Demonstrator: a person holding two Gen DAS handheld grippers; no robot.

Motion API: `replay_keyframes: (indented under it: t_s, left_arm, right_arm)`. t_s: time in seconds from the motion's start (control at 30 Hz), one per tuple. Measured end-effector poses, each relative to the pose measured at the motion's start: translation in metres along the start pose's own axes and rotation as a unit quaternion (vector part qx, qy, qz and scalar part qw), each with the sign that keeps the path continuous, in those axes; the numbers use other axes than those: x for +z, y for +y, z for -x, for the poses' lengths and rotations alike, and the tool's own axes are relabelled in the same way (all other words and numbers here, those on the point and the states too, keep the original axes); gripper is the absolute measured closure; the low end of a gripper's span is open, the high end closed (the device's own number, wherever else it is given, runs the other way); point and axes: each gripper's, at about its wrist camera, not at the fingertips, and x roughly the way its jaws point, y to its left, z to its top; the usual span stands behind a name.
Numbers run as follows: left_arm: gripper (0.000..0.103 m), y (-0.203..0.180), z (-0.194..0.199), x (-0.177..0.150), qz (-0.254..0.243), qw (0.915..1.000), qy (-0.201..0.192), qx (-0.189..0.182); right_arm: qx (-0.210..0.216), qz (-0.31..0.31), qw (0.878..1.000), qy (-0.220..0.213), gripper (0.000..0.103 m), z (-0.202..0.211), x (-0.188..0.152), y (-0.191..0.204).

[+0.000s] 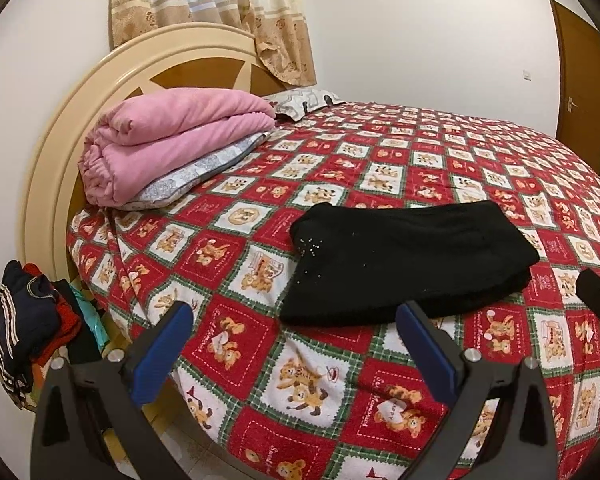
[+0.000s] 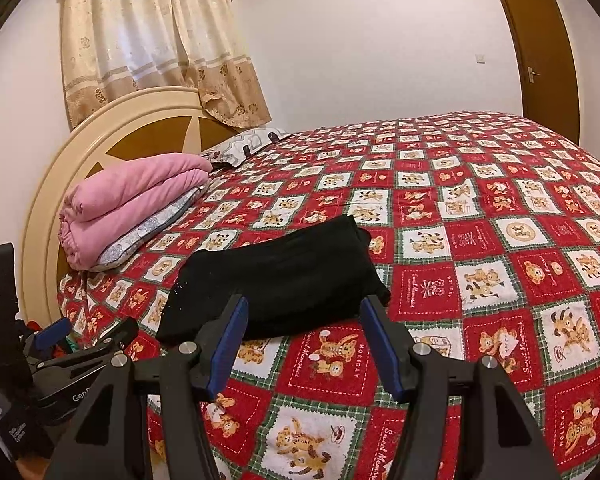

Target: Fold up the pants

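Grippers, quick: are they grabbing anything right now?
Left gripper: open, holding nothing.
Right gripper: open, holding nothing; black pants lie untouched.

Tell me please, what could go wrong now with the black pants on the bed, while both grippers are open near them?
1. The black pants lie already folded near the bed's front edge; a careless nudge from the left gripper or right gripper might slide them off.
2. Both grippers are open and empty; pinching only the top layer could undo the fold.
3. The patterned bedspread looks loose, so a deep pinch may catch it too.
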Motion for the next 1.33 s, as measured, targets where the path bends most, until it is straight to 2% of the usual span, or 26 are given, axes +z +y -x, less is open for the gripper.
replay_keyframes:
  t_s: [0.83,0.97,1.1,1.33]
  left_arm:
    - [0.000,0.0016,-0.0010,0.0001,0.002,1.0000,0.002,0.002]
    - [0.000,0.0048,0.0012,0.0030,0.013,0.9999,-0.005,-0.001]
    - [0.000,0.0068,0.0039,0.0036,0.020,0.9993,-0.011,-0.030]
    - [0.000,0.0012,0.0007,0.0035,0.009,0.9997,-0.003,-0.024]
  right_arm:
    - [0.000,0.005,1.000,0.007,0.042,-0.0031,-0.0042,0.0036]
    - [-0.004,0.005,1.000,0.006,0.042,-0.0015,-0.0052,0.0015]
    - [-0.010,-0.002,1.000,0.010,0.042,-0.0029,-0.0048,-0.0029]
    - [-0.009,-0.003,1.000,0.009,0.042,-0.0023,-0.0044,-0.0034]
